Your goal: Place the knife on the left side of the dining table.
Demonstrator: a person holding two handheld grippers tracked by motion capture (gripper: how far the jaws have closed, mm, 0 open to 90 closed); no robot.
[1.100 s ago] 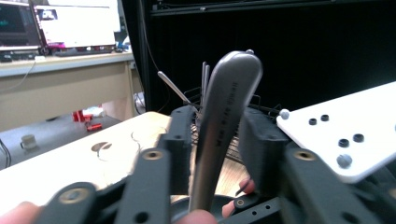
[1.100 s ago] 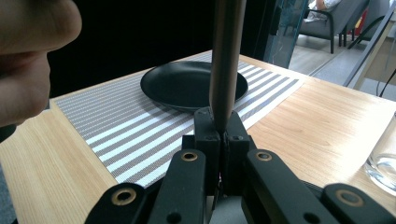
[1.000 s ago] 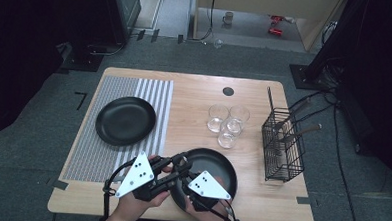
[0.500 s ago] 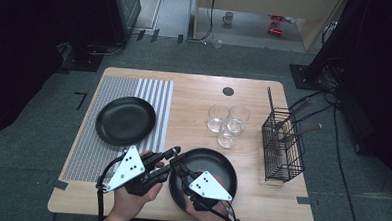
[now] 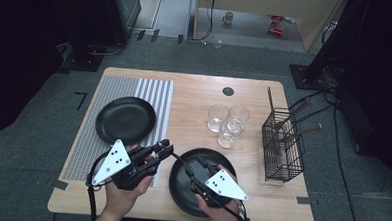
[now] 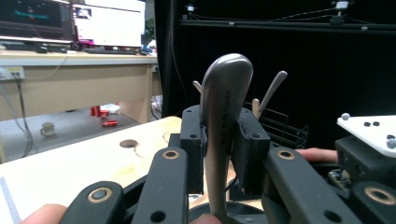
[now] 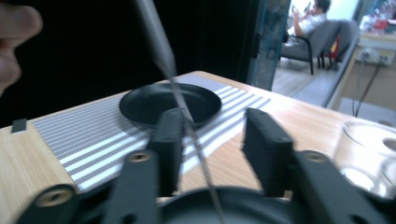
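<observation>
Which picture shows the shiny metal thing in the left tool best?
The left gripper view: the metal utensil handle stands close and sharp, clamped between the left tool pads. The right gripper view shows it as a blurred sliver. In the high view it is a thin line above the near black plate.

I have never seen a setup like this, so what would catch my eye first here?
Probably the slim silver metal utensil clamped upright in the left gripper, above the near black round plate at the table's front edge. The right gripper, whose jaws have just been opening, stands with its pads apart beside the utensil's thin end. Farther right stands a black wire basket with cutlery handles sticking out.
</observation>
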